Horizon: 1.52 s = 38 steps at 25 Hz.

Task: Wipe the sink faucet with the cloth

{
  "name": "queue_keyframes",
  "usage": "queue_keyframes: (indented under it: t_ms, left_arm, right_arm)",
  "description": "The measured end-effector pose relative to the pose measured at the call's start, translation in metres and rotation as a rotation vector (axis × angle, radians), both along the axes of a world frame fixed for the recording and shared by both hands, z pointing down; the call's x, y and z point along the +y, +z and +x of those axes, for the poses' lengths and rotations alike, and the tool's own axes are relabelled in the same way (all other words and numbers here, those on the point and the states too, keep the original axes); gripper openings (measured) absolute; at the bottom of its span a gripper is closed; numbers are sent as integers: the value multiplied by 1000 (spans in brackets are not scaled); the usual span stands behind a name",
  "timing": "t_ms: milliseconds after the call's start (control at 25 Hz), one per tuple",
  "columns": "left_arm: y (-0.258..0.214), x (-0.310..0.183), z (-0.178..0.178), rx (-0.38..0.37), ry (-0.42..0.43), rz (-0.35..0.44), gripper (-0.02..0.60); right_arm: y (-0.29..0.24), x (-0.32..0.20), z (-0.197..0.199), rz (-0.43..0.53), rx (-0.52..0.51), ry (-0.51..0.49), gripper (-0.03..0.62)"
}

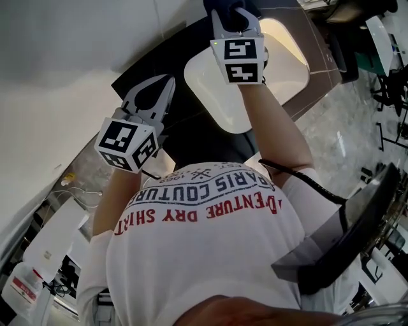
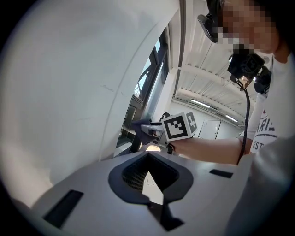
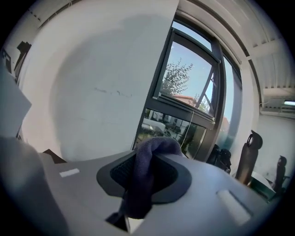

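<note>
**Item 1: R gripper**. Jaws were clamped on the cloth. The cloth was dark blue, w/ one fold bunched between the jaws and a lobe poking past the tips. We held it high over the far rim of the sink. Its own view faced wall and window, not the basin.

**Item 2: L gripper**. Jaws were closed tip to tip w/ nothing between them. It hovered over the dark counter beside the sink, well apart from R.

**Item 3: faucet.** It was not plainly seen in any view. A dark post below R in the left gripper view may have been it, but we could not tell.

**Step (our judgement).** We were carrying the cloth to the faucet, approx. at the start. No wipe contact was seen yet.

**Method notes:**
- Tip R downward so the cloth lobe leads and the faucet comes into its view.
- Touch w/ cloth only and keep the jaw tips off the metal.
- Keep the clamp firm. The hold looked like a narrow fold, so drag could prob. pull it free.
- Lay the lobe over the spout and stroke along its length, then work round the base.
- Keep L clear of R's path. It had no job we could see.
</note>
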<state>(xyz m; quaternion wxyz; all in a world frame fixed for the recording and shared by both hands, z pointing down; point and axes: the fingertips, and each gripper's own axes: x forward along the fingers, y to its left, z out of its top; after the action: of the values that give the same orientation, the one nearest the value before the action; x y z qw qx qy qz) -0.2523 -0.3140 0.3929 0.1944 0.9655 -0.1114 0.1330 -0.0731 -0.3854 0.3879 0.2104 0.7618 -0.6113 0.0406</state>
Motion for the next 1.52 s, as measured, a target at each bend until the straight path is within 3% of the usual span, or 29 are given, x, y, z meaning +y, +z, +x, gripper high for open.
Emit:
queue_keyframes:
  t_ms: [600,1080,1520]
  left_arm:
    - [12,-5,-7,-9,-34,-14,1]
    - [32,-8,-14,-39,-43,-31,1]
    - [36,-11,-15,-46,-42,-29,2]
  right_arm:
    - [33,-10,11,-40,14,101,69]
    - [122,3,22,-167,-72,186,69]
    - [143,7,28,-202,-91,201,69]
